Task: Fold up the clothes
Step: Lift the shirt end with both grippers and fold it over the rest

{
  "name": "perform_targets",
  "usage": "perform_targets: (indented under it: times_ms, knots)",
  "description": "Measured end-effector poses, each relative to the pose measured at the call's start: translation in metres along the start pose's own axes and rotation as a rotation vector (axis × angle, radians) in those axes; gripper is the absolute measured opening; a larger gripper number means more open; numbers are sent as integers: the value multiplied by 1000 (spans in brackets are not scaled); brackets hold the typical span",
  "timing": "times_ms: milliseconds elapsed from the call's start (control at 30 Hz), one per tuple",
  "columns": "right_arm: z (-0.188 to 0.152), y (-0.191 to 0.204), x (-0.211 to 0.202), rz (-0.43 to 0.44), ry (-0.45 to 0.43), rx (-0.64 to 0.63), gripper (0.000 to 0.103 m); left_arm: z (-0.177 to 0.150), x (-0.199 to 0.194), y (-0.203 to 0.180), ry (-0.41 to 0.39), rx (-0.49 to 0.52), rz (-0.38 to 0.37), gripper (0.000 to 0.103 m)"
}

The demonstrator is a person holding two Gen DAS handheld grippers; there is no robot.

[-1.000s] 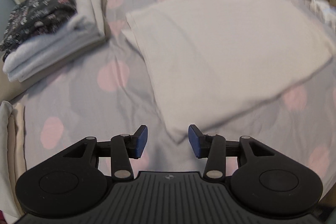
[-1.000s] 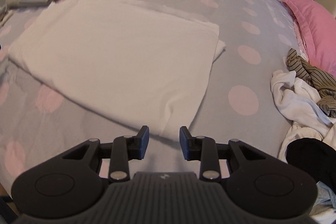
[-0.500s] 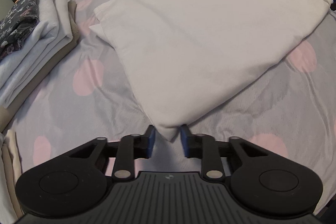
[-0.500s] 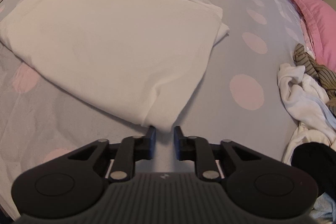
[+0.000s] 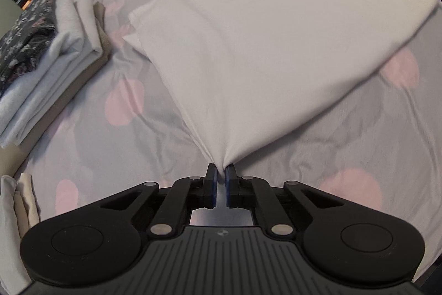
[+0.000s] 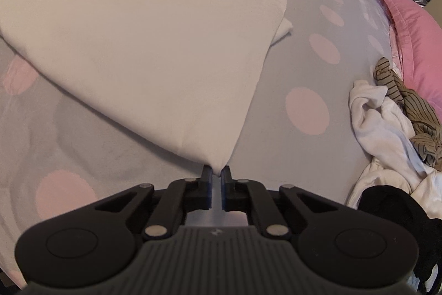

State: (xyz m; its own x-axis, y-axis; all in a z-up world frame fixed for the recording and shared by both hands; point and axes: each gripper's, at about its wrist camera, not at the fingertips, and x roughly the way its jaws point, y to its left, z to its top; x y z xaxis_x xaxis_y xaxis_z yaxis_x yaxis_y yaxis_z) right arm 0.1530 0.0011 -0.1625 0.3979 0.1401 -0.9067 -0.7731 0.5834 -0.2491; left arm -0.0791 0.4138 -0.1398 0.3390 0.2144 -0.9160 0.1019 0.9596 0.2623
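both claws, left claw (image 5: 220, 170) and right claw (image 6: 216, 172), closed since, pinching white cloth (image 5: 262, 46) corners.

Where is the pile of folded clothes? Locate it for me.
In the left wrist view, the pile of folded clothes sits at the left edge, on the dotted bedspread, left of the white cloth.

- No readable text, number, label or sign appears in either view.
- Left gripper (image 5: 220, 170): the ribbed body carries one small round emblem on its top edge, too small to read.
- Right gripper (image 6: 216, 171): the ribbed body carries one small pale mark on its top edge; no characters can be made out.
- Dark patterned garment (image 5: 20, 46): printed with small pale floral motifs only, no lettering.
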Motion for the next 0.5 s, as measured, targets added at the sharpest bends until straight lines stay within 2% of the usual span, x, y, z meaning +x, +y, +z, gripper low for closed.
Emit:
perform_targets:
  times_ms: [167,200,267,367,433,467,500]
  knots:
    - [0,1,3,-13,40,-13,6,-6,-4,5,18,-17,-21,4]
    - [-1,1,5,-28,70,-21,1,-8,-4,5,37,-13,-17,1]
    - [-7,3,3,-68,93,-48,1,-15,-5,5,59,10,24,0]
    - [-7,4,-8,-71,57,-44,3,-19,-14,4,22,40,55,0]
    - [-4,11,-17,-80,10,-78,6,-19,-23,-1,-25,66,69,4]
    - [-2,16,-20,-82,-17,-111,7,-18,-27,-7,-47,90,74,12]
    - [0,21,-23,-79,-39,-143,14,-18,-30,-13,-69,119,78,21]
